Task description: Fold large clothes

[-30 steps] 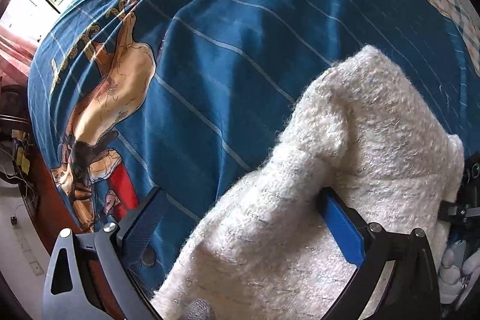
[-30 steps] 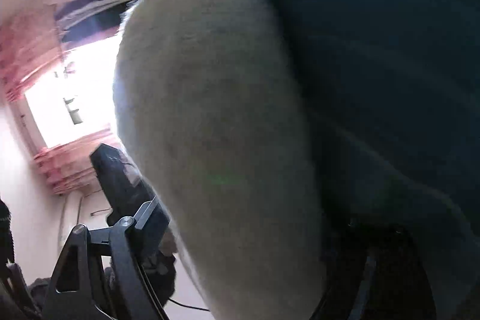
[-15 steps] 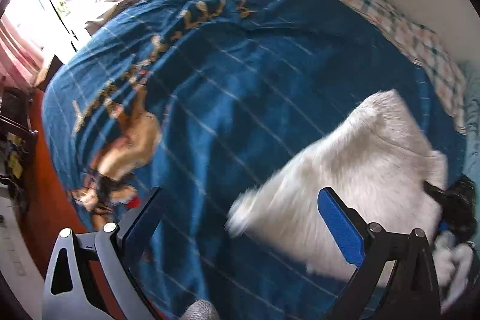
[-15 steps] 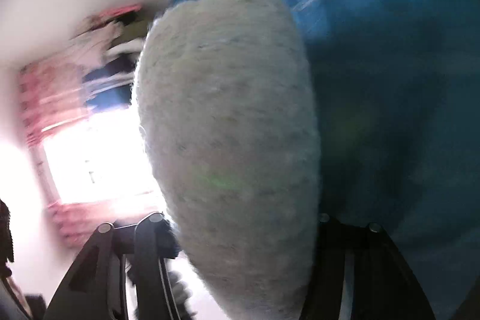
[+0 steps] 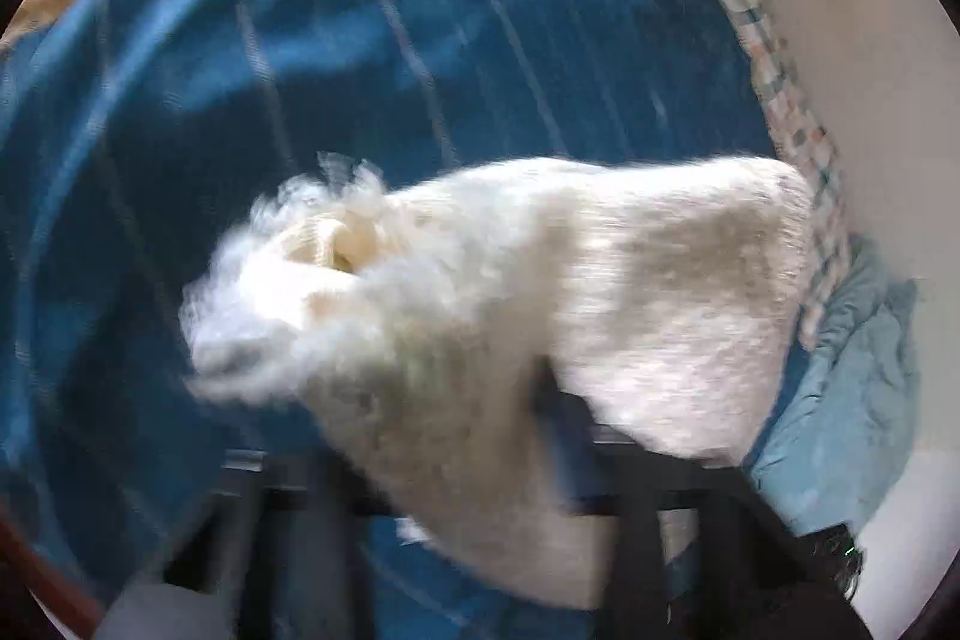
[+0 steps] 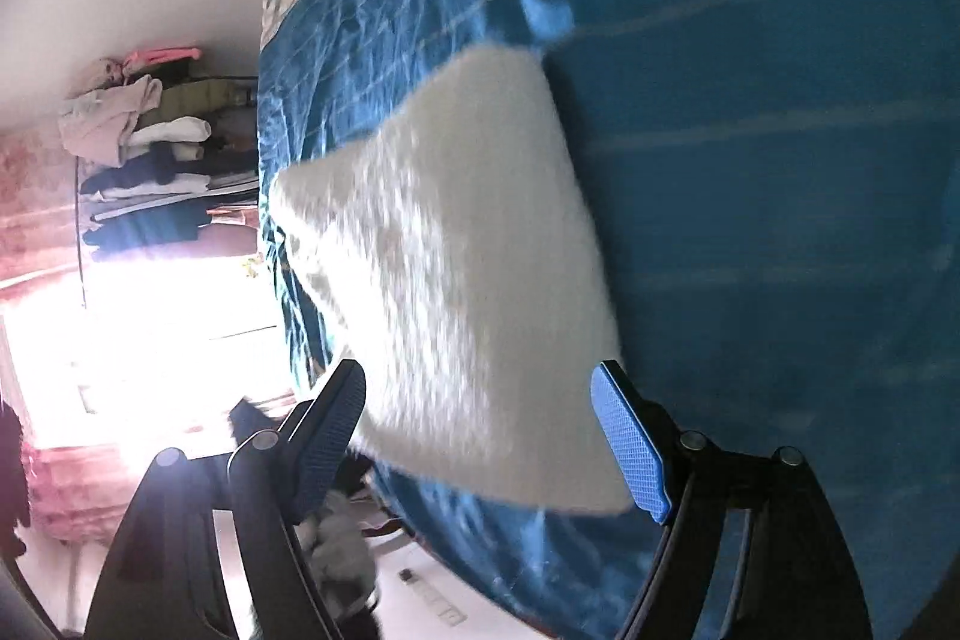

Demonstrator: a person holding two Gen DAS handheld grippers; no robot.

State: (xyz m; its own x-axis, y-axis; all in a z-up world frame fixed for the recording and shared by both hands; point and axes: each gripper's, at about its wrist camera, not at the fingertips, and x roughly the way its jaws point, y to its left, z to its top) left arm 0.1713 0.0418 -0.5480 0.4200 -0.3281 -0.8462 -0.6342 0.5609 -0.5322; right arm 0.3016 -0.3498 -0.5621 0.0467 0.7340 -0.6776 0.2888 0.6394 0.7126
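**Inspector A:** Report the garment's position.

**Inspector B:** A white fuzzy sweater (image 5: 630, 280) lies on the bed, on a blue bedspread (image 5: 420, 10) with thin pale stripes. In the left wrist view a ribbed cuff or opening (image 5: 327, 244) shows at its left end. The picture is blurred.

**Inspector A:** Left hand-held gripper?

**Inspector B:** The left hand-held gripper (image 5: 480, 460) is closing. Its jaws stand close together with sweater fabric between them. The blur hides the pads, so I cannot tell whether they press on the cloth.

**Inspector A:** Right side?

**Inspector B:** The right hand-held gripper (image 6: 480, 436) has its jaws wide apart and opening. The blue pads (image 6: 630, 442) are clear of the sweater (image 6: 456, 280), which shows between and beyond them, lying folded on the bedspread (image 6: 750, 160). Nothing is clamped there.

**Inspector A:** Surroundings?

**Inspector B:** A checked sheet (image 5: 780, 70) runs along the bed's edge by a pale wall (image 5: 852, 40). A light blue cloth (image 5: 852, 400) is bunched near the sweater's right end. The right wrist view shows a rack of stacked and hung clothes (image 6: 144, 160) and a bright window (image 6: 138, 340).
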